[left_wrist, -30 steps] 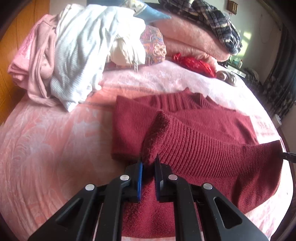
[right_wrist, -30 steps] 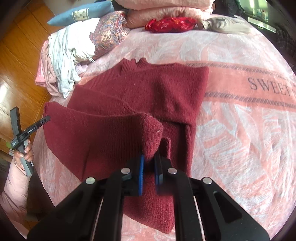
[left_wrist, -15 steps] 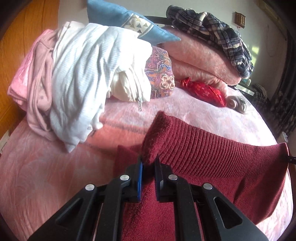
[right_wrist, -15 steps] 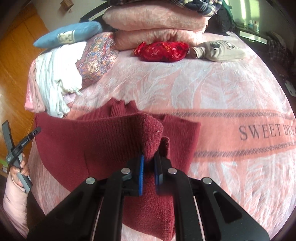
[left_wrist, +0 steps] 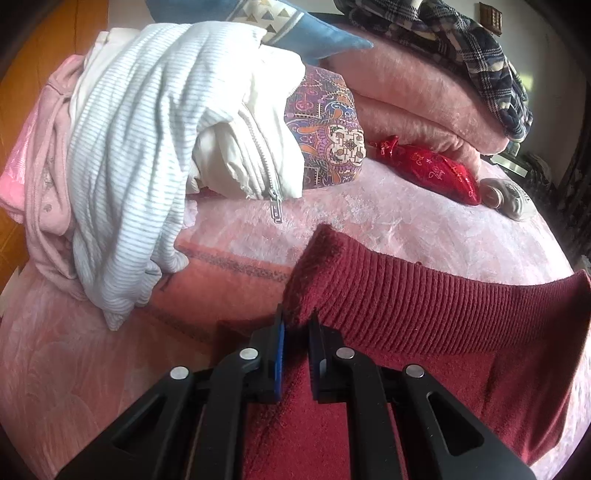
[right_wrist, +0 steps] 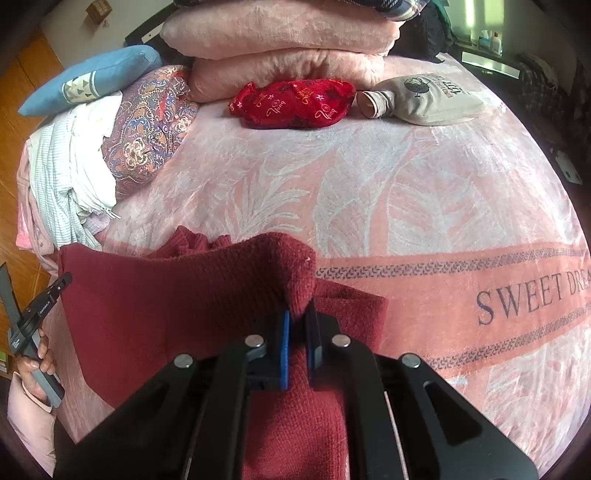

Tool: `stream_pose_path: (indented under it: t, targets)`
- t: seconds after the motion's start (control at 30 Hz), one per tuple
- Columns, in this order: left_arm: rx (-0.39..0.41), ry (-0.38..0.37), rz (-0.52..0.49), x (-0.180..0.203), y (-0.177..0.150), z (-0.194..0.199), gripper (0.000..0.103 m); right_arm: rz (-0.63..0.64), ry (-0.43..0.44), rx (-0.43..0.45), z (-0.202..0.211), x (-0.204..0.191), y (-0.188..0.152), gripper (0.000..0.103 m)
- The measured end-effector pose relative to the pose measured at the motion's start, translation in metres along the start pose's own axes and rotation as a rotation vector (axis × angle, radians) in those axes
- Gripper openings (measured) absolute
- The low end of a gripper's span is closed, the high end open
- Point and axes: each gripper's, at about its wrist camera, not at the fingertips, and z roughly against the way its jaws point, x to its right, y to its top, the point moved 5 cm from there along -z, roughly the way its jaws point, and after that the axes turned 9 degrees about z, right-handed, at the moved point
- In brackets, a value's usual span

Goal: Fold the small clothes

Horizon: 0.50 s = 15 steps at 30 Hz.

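A dark red knit sweater (left_wrist: 424, 306) lies on the pink blanket (right_wrist: 406, 184), with its ribbed hem lifted and stretched between my two grippers. My left gripper (left_wrist: 297, 321) is shut on the hem's left corner. My right gripper (right_wrist: 299, 314) pinches the right corner, its jaws still closing on the knit. In the right wrist view the raised hem of the sweater (right_wrist: 177, 302) hangs over the body, and only the collar (right_wrist: 184, 236) peeks out beyond it. The left gripper's tip (right_wrist: 66, 278) shows at the far end of the hem, held by a hand (right_wrist: 37, 363).
A heap of white striped and pink clothes (left_wrist: 122, 147) lies at the left by a patterned pillow (right_wrist: 147, 129) and a blue pillow (right_wrist: 92, 81). Folded pink blankets (right_wrist: 280, 33), a red pouch (right_wrist: 291, 103) and a grey pouch (right_wrist: 432, 99) sit at the back.
Both grippers have carried the hem away from the near edge toward the collar. The lifted half now covers most of the sweater's body that showed before.
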Motion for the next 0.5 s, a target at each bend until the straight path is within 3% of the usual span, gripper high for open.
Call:
stream_pose_path:
  t: [0.27, 0.5]
  targets:
    - [-0.013, 0.022, 0.017, -0.007, 0.007, -0.018, 0.011, -0.008, -0.032, -0.03, -0.029, 0.003, 0.012, 0.005]
    - [-0.07, 0.107, -0.004, -0.005, -0.004, -0.059, 0.011, -0.06, -0.088, -0.11, -0.081, 0.013, 0.003, 0.005]
